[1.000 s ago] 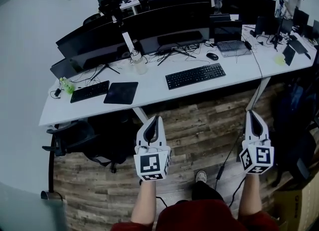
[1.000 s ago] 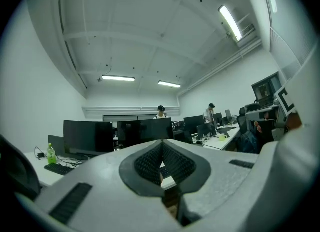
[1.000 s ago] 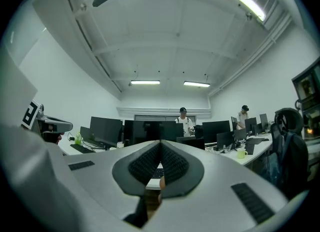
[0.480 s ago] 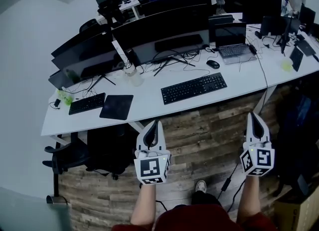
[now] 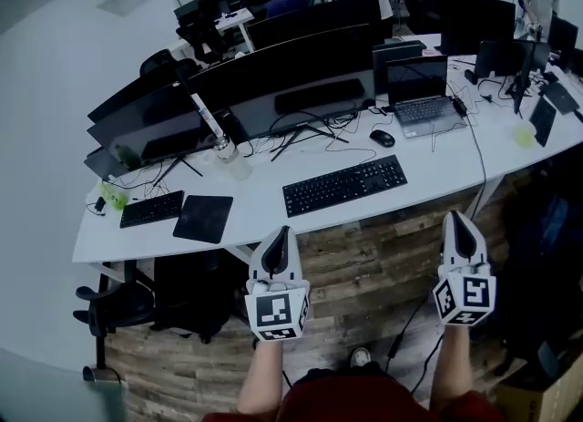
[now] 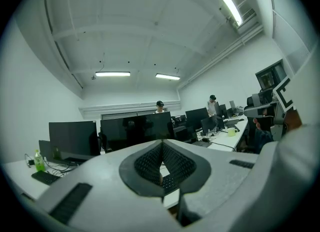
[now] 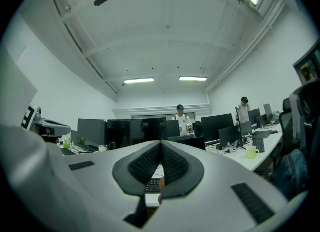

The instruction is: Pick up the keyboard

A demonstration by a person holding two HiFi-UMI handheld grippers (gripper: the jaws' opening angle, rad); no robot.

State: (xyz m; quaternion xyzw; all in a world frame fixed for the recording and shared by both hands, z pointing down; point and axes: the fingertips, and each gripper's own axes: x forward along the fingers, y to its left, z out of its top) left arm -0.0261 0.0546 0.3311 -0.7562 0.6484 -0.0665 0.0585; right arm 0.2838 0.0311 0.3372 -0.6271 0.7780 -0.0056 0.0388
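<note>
A black keyboard (image 5: 344, 185) lies near the front edge of the white desk (image 5: 264, 215), in front of the wide dark monitors. My left gripper (image 5: 278, 233) is shut and empty, held level over the wooden floor just short of the desk edge, to the left of the keyboard. My right gripper (image 5: 457, 221) is also shut and empty, short of the desk and to the keyboard's right. In the left gripper view the keyboard (image 6: 169, 182) peeks out below the closed jaws; in the right gripper view a corner of the keyboard (image 7: 150, 183) shows the same way.
A second small keyboard (image 5: 151, 209) and a black pad (image 5: 202, 218) lie at the desk's left. A mouse (image 5: 383, 138), a laptop (image 5: 421, 92), a bottle (image 5: 228, 158) and cables crowd the back. An office chair (image 5: 118, 306) stands at lower left. People stand behind the monitors.
The desk and keyboard have come nearer and lower in the head view; both grippers have moved forward toward the desk edge, still shut.
</note>
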